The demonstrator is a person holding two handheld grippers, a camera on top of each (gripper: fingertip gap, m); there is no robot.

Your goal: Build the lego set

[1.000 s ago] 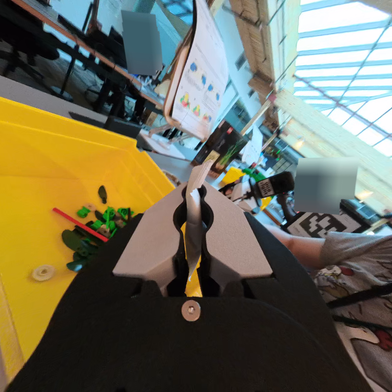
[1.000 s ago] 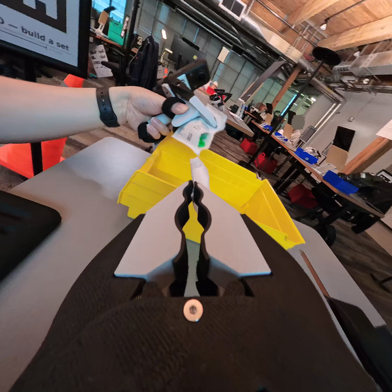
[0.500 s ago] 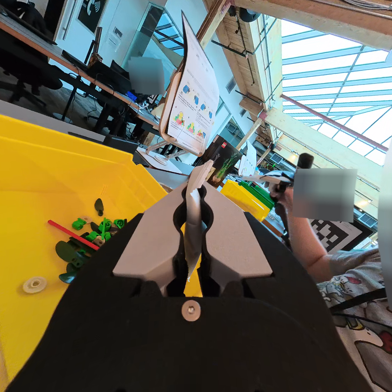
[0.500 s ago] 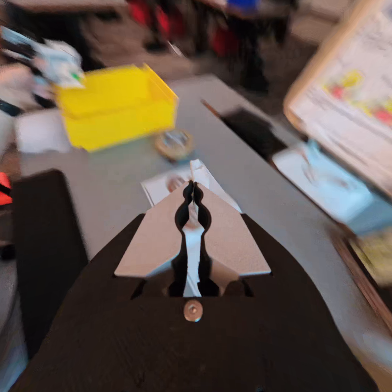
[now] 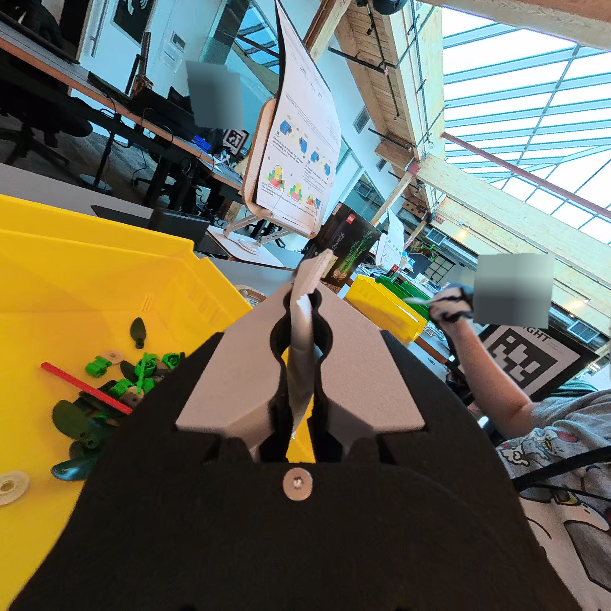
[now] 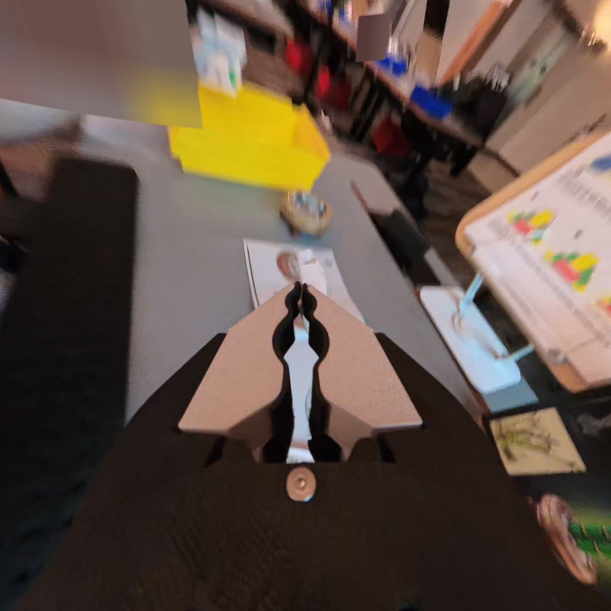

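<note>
Your left gripper [image 5: 302,294] has its fingers clamped on a thin white bag strip [image 5: 301,344], prob the torn-off paper from a parts bag, sticking up past the tips. It hangs just beside the yellow bin [image 5: 99,264], over the bin's near edge. The lego pieces [image 5: 112,386] lie loose on the bin floor: green bits, dark leaves, a red rod [image 5: 86,390] across the pile, a pale round disc [image 5: 10,486] a bit apart from it.

Your right gripper [image 6: 301,289] is well apart from the bin, above a white sheet [image 6: 291,274] on the table [image 6: 198,264]. Fingers look together at the tips, w/ maybe a thin sliver of something between them; view's too blurred to say what.

Handling, as a guess: the strip is light, limp, no stiffness, so it'll flop and cling. Just drop it off to the side of the bin. The pieces are small, hard, slick plastic, and light enough to skid or flick away if pinched off-centre. Take the rod mid-length across its width. Take the leaves by the flat blade, not the stem. The disc lies flat, so it'll prob need an edge grab.
</note>
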